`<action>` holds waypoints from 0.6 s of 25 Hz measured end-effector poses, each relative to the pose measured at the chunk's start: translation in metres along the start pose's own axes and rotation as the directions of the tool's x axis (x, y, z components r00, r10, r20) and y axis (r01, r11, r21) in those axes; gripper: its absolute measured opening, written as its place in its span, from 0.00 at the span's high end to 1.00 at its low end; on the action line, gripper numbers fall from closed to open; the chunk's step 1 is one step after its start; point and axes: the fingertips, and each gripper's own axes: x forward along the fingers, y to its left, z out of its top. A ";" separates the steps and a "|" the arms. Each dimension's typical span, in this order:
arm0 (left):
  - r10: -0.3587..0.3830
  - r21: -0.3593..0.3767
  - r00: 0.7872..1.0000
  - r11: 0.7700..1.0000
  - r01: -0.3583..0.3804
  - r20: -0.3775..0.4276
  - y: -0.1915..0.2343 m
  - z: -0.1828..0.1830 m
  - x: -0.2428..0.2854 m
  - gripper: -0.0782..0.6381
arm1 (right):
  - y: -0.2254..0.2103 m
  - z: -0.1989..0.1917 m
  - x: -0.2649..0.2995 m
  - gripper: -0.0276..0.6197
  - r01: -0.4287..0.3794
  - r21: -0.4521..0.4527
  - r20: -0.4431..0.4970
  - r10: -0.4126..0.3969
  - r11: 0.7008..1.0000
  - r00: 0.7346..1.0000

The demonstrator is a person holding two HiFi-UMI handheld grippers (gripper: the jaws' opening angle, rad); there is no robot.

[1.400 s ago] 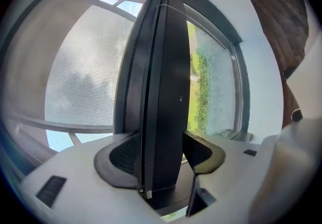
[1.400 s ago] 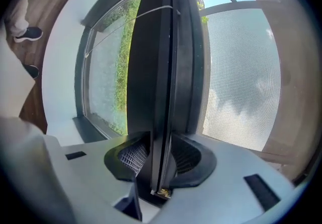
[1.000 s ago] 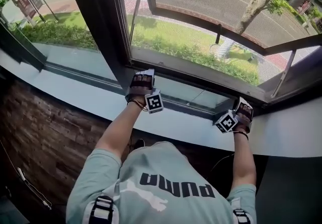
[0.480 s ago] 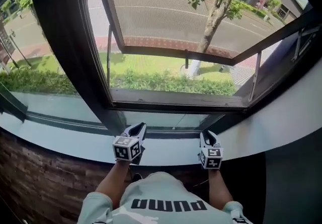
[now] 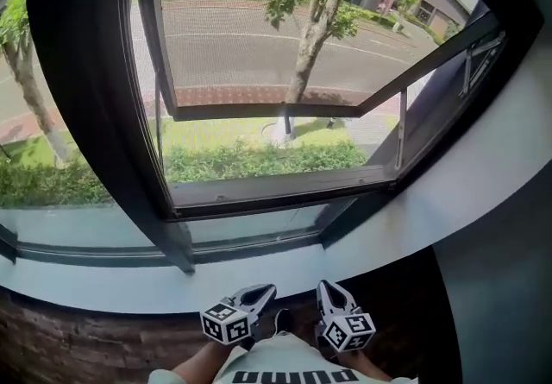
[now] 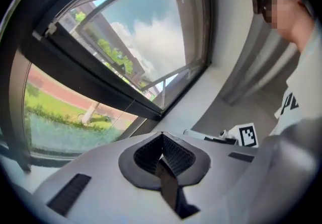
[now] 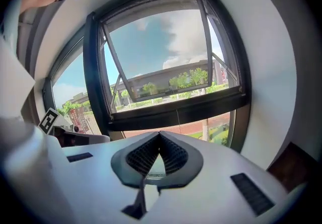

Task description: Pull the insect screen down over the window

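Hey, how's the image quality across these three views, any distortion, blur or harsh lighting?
Head view: strong fisheye bends the window frame into curves; outdoors sunlit, indoors dim. Left gripper view: the left gripper looks soft near the lens, corners vignetted black. Right gripper view: window frame sharp, the right gripper slightly blurred.

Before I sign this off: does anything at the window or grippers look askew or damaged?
Nothing stands out. The window frame looks intact, its sash swung outward, and the left gripper and right gripper are shut, empty, short of the sill.
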 end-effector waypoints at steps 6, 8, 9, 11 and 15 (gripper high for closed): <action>0.132 0.229 0.991 0.965 -0.131 0.011 -0.025 0.015 -0.024 0.87 | 0.004 0.027 -0.037 0.95 0.053 -0.083 0.062 -0.048 0.995 0.997; 0.189 0.236 0.981 0.952 -0.194 0.045 -0.035 0.020 -0.031 0.87 | 0.003 0.037 -0.052 0.95 0.057 -0.095 0.084 -0.049 0.994 0.995; 0.213 0.228 0.975 0.948 -0.221 0.061 -0.042 0.020 -0.033 0.87 | 0.001 0.041 -0.061 0.95 0.055 -0.103 0.094 -0.045 0.993 0.994; 0.248 0.197 0.965 0.945 -0.261 0.087 -0.058 0.014 -0.033 0.87 | -0.004 0.047 -0.082 0.95 0.047 -0.126 0.112 -0.033 0.991 0.993; 0.303 0.186 0.944 0.928 -0.324 0.131 -0.098 -0.011 -0.028 0.87 | -0.016 0.043 -0.125 0.95 0.011 -0.206 0.147 0.019 0.979 0.989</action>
